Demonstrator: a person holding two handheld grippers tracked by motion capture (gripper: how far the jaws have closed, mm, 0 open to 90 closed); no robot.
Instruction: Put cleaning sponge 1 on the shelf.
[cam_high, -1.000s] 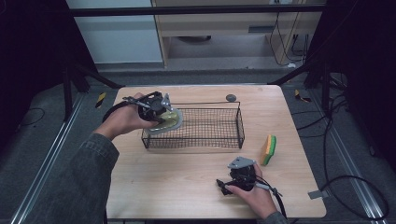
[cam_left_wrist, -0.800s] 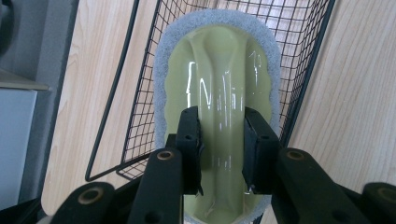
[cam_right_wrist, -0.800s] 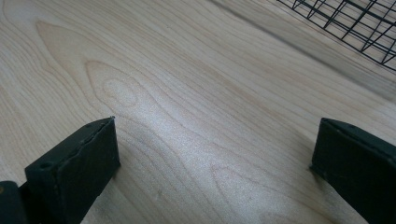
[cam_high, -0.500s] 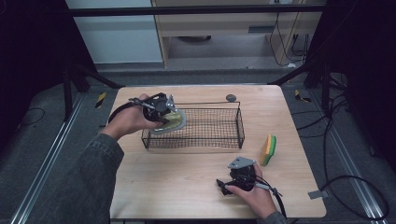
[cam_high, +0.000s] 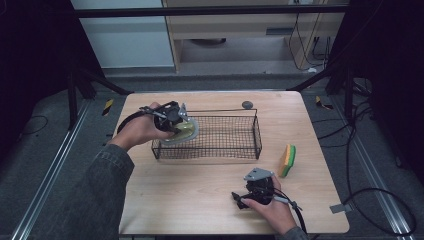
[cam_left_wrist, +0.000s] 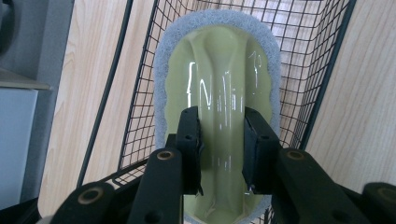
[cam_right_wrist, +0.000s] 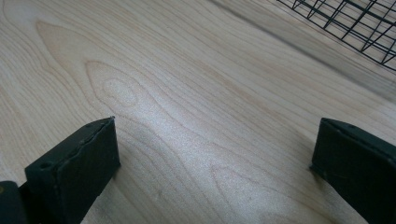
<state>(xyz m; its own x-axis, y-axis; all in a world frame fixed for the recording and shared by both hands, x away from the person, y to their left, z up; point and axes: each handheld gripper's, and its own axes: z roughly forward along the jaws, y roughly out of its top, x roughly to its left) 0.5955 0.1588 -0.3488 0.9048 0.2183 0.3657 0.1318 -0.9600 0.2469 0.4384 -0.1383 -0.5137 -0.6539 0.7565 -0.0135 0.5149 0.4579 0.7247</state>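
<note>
Right gripper (cam_high: 240, 199): mine, low over bare table (cam_high: 190, 200) at the near edge, jaws spread wide, nothing between them.

Sponge (cam_high: 287, 160): yellow-green, on edge, just right of the basket.

Left gripper (cam_left_wrist: 220, 140): mine, jaws clamped on the raised handle of the scrubber (cam_left_wrist: 217, 84), pale green with grey pad, held tilted over the left end of the wire basket (cam_high: 220, 137).

Light wood table (cam_high: 200, 200), pale grain, sitting on a grey floor. On it there's a black wire basket (cam_high: 240, 145) toward the back middle, a yellow-and-green sponge (cam_high: 287, 160) standing on its edge just right of the basket, and a small dark round thing (cam_high: 247, 104) near the back edge, just behind the basket.
</note>
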